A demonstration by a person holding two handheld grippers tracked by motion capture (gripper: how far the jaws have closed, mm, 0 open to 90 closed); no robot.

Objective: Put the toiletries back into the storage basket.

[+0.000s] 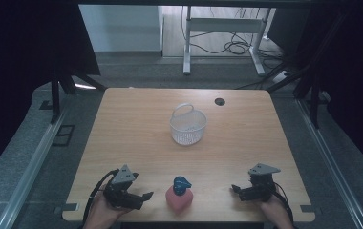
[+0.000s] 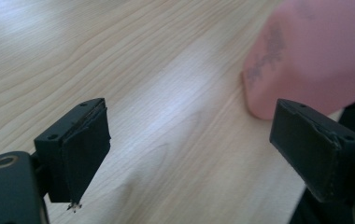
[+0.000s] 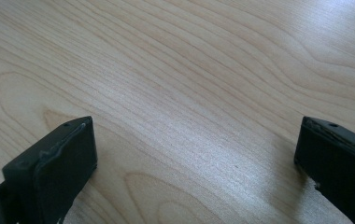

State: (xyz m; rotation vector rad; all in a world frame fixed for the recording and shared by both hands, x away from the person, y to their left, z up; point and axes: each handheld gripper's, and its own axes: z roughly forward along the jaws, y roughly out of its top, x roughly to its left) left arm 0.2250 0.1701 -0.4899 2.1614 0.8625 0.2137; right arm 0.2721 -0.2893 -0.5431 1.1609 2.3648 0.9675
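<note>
Near edge of bench [image 1: 136, 119]: left claw [image 1: 144, 196] spread, nothing held, pink bottle [image 1: 178, 199] with blue cap [image 1: 181, 184] seen just beside it. Right claw [image 1: 236, 190] spread, nothing held, parked well apart from the bottle. Mid-bench: white mesh basket [image 1: 188, 127] placed upright.

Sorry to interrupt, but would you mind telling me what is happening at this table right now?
A person sits at a wooden table with a gripper in each hand. The left gripper and the right gripper both rest low at the near edge, jaws open and holding nothing. Between them stands a pink bottle with a blue cap, closest to the left gripper. A white basket sits farther back, near the table's middle, apparently empty. Nothing has been grasped yet.
</note>
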